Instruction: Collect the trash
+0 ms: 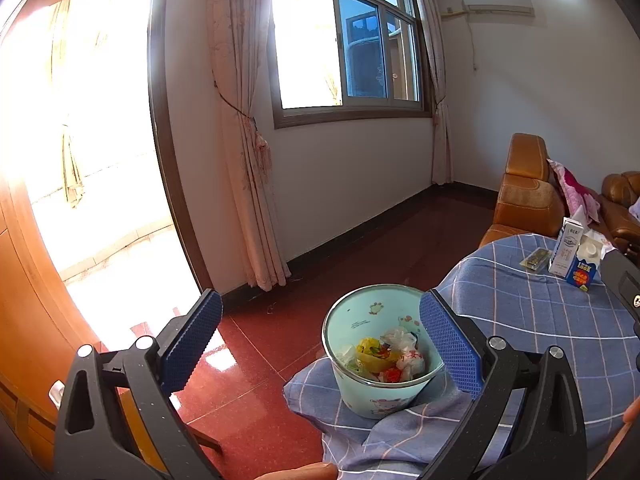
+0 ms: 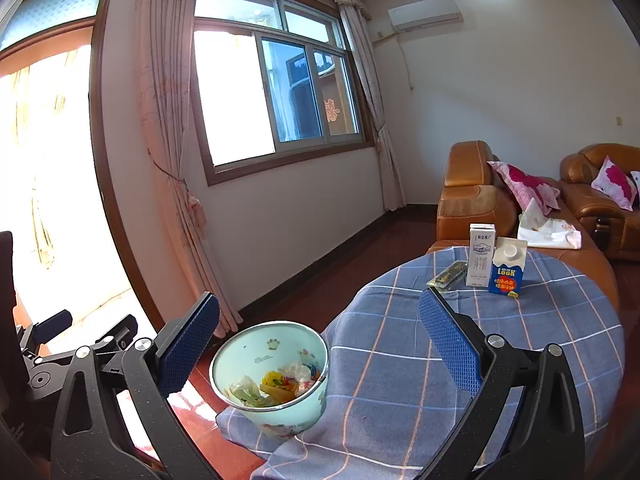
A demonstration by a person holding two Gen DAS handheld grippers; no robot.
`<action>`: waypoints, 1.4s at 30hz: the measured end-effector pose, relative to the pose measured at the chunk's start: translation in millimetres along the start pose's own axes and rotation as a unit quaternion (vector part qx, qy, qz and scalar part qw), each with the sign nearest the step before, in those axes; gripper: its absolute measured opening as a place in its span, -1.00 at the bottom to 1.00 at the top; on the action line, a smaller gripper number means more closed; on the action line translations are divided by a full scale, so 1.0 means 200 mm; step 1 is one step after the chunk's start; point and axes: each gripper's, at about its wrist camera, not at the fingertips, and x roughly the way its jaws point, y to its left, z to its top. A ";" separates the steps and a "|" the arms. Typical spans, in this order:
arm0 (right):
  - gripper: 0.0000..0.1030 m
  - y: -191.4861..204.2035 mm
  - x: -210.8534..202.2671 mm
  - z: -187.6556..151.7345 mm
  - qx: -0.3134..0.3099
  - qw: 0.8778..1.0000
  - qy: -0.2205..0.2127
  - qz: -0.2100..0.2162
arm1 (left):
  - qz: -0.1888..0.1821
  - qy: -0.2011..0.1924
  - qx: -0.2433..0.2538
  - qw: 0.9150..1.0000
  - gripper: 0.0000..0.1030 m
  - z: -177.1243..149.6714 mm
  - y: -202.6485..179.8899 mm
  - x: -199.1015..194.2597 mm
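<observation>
**Bin of scraps at the table's near edge**

A round table under a blue checked cloth (image 2: 520, 344) carries a pale green bin (image 1: 372, 392) holding wrappers. Both the left tongs (image 1: 320, 344) and the right tongs (image 2: 320, 344) are spread wide, holding nothing. Two cartons, white (image 2: 481, 256) and blue (image 2: 507, 268), and a flat wrapper (image 2: 448, 274) lie far beyond the tips.

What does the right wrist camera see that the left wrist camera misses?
Only the right view shows the left gripper, a second sofa with a pink pillow, and white cloth. Only the left view shows a fingertip at the bottom edge. Both show the bin of trash, two cartons, the checked cloth and the window.
</observation>
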 end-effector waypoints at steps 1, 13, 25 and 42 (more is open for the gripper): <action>0.90 0.00 0.00 0.00 0.000 1.000 0.000 0.000 | -0.001 0.001 -0.002 1.000 0.89 0.00 0.00 0.00; 0.90 -0.01 0.00 0.00 0.001 1.000 -0.002 -0.002 | 0.007 -0.012 -0.004 1.000 0.88 0.01 0.01 -0.02; 0.90 -0.02 0.00 -0.01 0.001 1.000 0.002 -0.003 | -0.022 0.006 -0.017 1.000 0.88 0.01 0.03 0.01; 0.90 -0.04 0.02 -0.03 0.007 1.000 0.009 -0.007 | -0.002 0.003 -0.007 1.000 0.88 0.01 0.01 0.02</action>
